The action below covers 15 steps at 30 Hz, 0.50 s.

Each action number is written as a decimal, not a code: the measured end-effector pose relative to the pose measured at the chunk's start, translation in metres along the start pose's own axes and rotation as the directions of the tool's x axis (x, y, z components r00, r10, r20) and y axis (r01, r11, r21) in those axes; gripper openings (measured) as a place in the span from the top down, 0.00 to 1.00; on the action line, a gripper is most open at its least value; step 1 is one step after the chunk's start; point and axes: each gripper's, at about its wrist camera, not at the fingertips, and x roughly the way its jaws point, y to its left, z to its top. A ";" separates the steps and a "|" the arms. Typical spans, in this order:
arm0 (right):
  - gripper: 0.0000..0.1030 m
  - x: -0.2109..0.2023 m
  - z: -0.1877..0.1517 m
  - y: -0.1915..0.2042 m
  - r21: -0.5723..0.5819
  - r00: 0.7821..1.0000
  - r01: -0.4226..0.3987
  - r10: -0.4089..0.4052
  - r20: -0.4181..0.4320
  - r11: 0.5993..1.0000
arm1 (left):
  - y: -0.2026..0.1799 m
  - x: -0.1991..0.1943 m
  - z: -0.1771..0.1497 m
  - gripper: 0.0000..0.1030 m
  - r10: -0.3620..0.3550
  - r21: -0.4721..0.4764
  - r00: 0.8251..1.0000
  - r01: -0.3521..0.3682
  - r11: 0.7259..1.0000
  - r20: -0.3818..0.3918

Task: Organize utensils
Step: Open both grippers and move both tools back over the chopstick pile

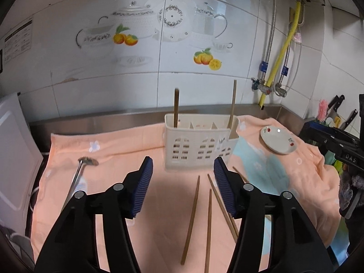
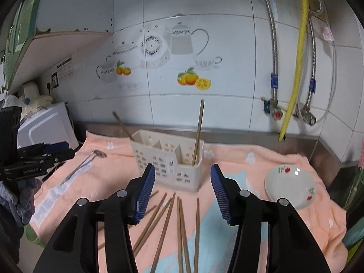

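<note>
A cream slotted utensil holder (image 1: 200,145) (image 2: 168,161) stands on a peach towel (image 1: 118,150) (image 2: 238,166). One chopstick (image 1: 175,108) (image 2: 121,125) rises from its left end and another chopstick (image 1: 232,103) (image 2: 198,132) from its right end. Several loose chopsticks (image 1: 193,216) (image 2: 168,225) lie on the towel in front. A metal spoon (image 1: 78,177) (image 2: 88,159) lies at the left. My left gripper (image 1: 183,166) is open and empty short of the holder. My right gripper (image 2: 182,175) is open, nothing between its pads, above the loose chopsticks.
A small white dish (image 1: 278,140) (image 2: 290,185) with red motifs rests on the towel at the right. A white appliance (image 1: 13,159) (image 2: 43,125) stands left. Knives (image 1: 336,107) sit in a rack at far right. Pipes and valves (image 2: 286,111) run down the tiled wall behind.
</note>
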 end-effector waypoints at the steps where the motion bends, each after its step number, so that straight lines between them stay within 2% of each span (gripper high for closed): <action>1: 0.51 -0.002 -0.005 0.000 0.001 1.000 -0.001 0.001 -0.003 1.000 | 0.000 -0.002 -0.006 0.40 0.000 -0.004 1.000 0.000 1.000 -0.003; 3: 0.50 -0.005 -0.018 0.000 0.004 1.000 0.003 -0.003 -0.011 1.000 | 0.000 -0.004 -0.015 0.35 0.006 -0.007 1.000 -0.006 1.000 -0.006; 15: 0.43 -0.019 -0.075 -0.003 0.029 0.998 0.022 -0.021 -0.055 0.999 | -0.010 -0.010 -0.063 0.23 0.013 0.004 0.999 -0.013 1.000 -0.036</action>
